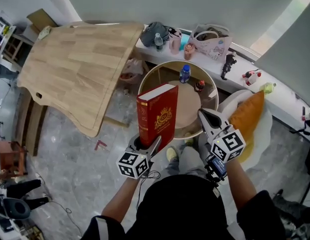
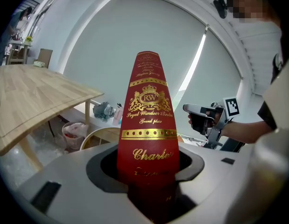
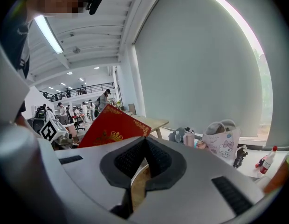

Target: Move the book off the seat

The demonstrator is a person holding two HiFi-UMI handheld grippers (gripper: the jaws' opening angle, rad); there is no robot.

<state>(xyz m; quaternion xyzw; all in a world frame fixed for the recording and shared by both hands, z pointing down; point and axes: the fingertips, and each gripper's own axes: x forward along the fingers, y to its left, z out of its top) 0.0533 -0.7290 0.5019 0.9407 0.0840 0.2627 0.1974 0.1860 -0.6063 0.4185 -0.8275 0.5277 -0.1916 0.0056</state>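
Because the left gripper [image 1: 145,150] grasps the red book [image 1: 157,115] only at its lower end, pads clamped on the two covers either side of the spine, nearly the whole tall volume stands free above the jaws. The book hangs in the air over the near-left rim of the round table [image 1: 211,95], upright with a slight lean, and touches nothing else. It is already clear of the seat [image 1: 262,134], which stands just to the right of the round table with an orange cushion [image 1: 247,115] on it.

The main risk, as I judge it, is the book pivoting in the pads. It is top-heavy in this hold, and a quick swing or tilt could let it hinge over or slide out and fall onto the round table or the floor before it.

A second risk lies on the far side of the round table, where a blue bottle [image 1: 184,73] and a small dark bottle [image 1: 199,86] stand. A book set down or tipped too far that way could knock them over.

The right gripper [image 1: 205,116] hovers over the near-right rim of the round table with jaws clenched on nothing, so it gives no support if the book starts to go.
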